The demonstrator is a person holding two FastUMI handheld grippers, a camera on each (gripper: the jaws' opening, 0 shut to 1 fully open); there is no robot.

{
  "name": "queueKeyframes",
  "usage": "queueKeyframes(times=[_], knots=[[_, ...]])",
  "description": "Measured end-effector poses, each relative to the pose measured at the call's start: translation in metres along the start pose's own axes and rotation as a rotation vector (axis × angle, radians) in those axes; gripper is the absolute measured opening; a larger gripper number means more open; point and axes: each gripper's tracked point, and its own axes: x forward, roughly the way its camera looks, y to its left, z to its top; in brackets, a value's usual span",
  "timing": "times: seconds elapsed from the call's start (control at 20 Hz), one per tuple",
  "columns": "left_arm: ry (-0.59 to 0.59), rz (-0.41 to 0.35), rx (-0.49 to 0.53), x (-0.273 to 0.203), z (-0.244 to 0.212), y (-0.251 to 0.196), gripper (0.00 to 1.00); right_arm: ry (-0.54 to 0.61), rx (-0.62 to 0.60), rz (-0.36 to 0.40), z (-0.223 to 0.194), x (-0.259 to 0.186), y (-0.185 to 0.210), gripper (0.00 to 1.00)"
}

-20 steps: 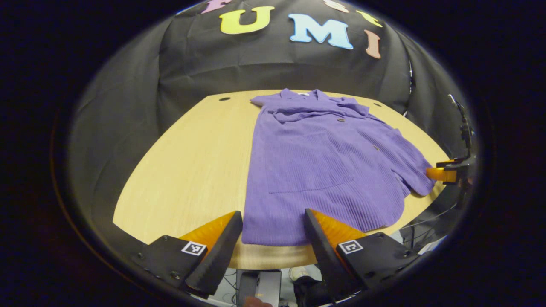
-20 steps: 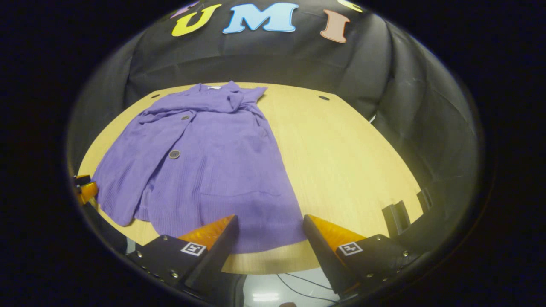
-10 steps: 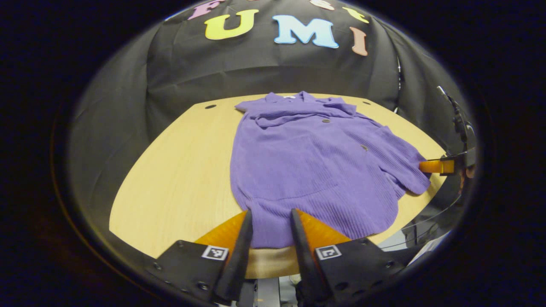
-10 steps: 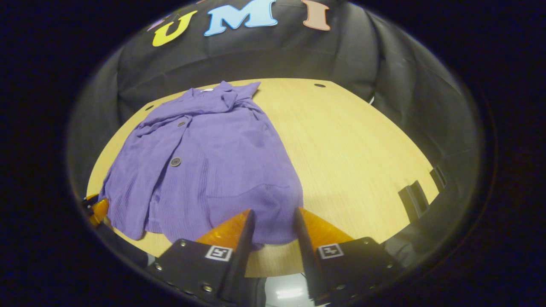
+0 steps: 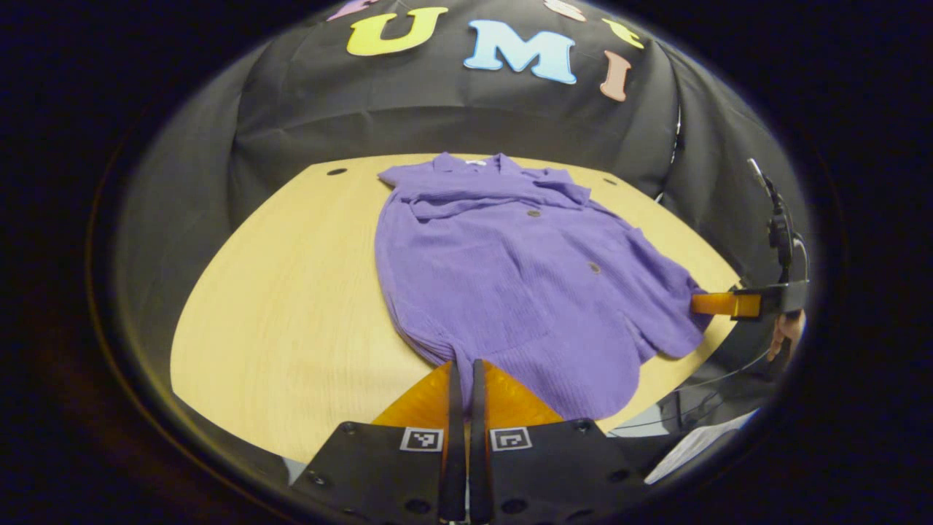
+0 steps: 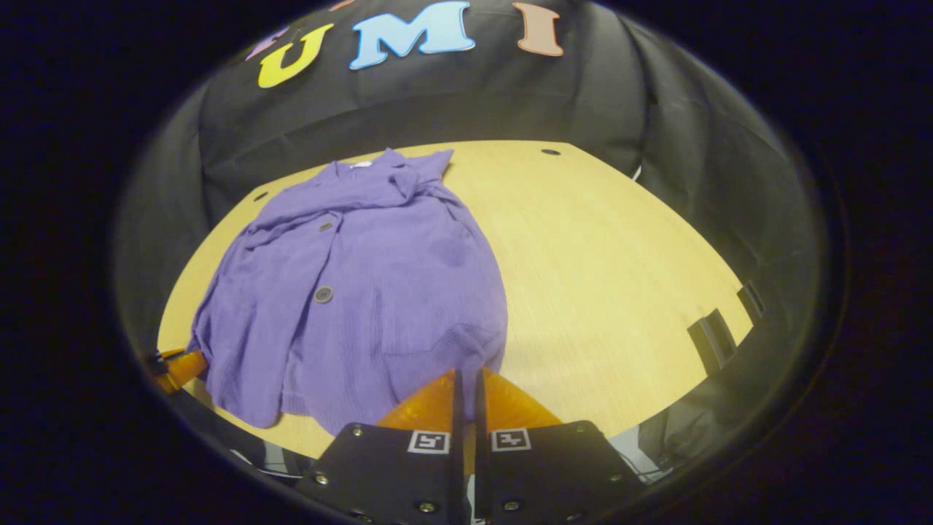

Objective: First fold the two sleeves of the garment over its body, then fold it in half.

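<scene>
The 2 sleeves are seen folded over the shirt (image 5: 510,284). Its hem is pinched by the left gripper (image 5: 462,368) and right gripper (image 6: 468,375); the half-fold is left.

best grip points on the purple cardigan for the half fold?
The two bottom hem corners, approached from the near table edge. The cardigan lies flat, collar far, hem nearest. The left gripper and the right gripper each pinch a hem corner, jaws closed on the fabric.
</scene>
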Motion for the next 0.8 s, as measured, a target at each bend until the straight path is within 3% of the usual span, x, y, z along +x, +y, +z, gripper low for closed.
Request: queueKeyframes(times=[0.3, 0.8], knots=[[-0.098, -0.071, -0.089, -0.009, 0.075, -0.020, 0.10, -0.079, 0.080, 0.103, 0.060, -0.015, 0.013, 0.06], [-0.202, -0.040, -0.192, 0.027, 0.191, -0.009, 0.09, -0.156, 0.147, 0.258, 0.165, 0.002, 0.034, 0.06]])
